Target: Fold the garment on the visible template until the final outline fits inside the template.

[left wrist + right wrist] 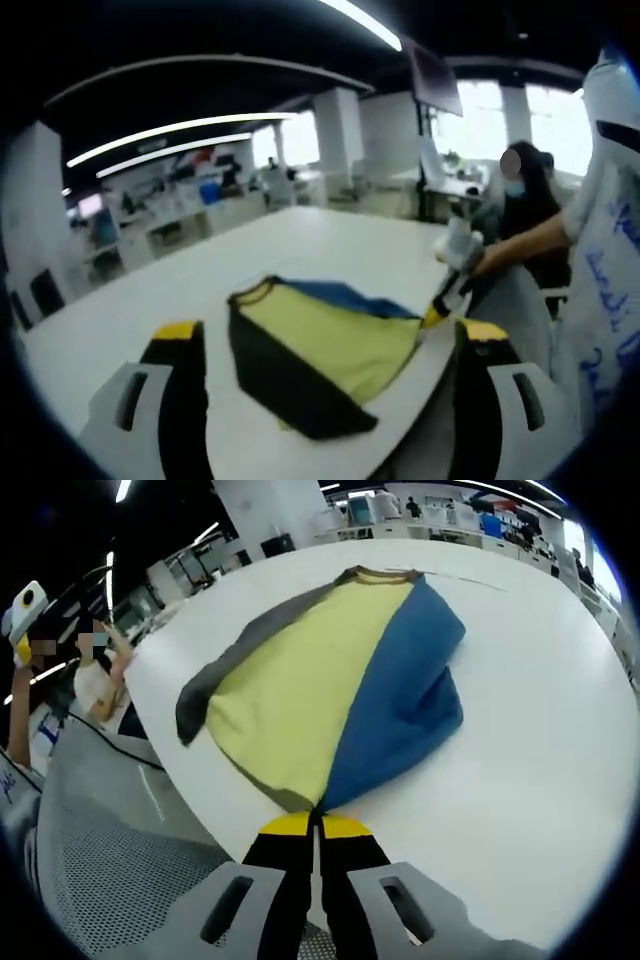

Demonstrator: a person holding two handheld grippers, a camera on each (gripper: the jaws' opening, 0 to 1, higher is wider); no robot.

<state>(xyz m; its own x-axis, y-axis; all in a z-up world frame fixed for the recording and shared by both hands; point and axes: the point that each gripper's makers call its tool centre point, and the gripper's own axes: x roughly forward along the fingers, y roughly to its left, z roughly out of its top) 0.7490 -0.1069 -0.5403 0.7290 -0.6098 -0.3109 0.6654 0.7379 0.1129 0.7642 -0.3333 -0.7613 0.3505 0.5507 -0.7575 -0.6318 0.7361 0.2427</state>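
The garment (330,700), a shirt in yellow, blue and dark grey, lies on the white bench (540,730). In the right gripper view it spreads across the middle of the frame, yellow panel at centre, blue panel to its right, grey edge along its upper left, its neckline toward the top. In the left gripper view it sits low in the centre, yellow on top with a dark band along the lower left and a strip of blue at the upper right.

The bench runs from the bottom of both frames up toward an office with desks, pillars and ceiling lights.

A grey mesh chair (100,850) fills the lower left of the right gripper view.

The right tool (316,825) has its jaws pressed together on the garment's bottom tip, right at the bench edge. The left tool (330,335) stands wide apart, its yellow-tipped jaws either side of the garment, holding nothing.
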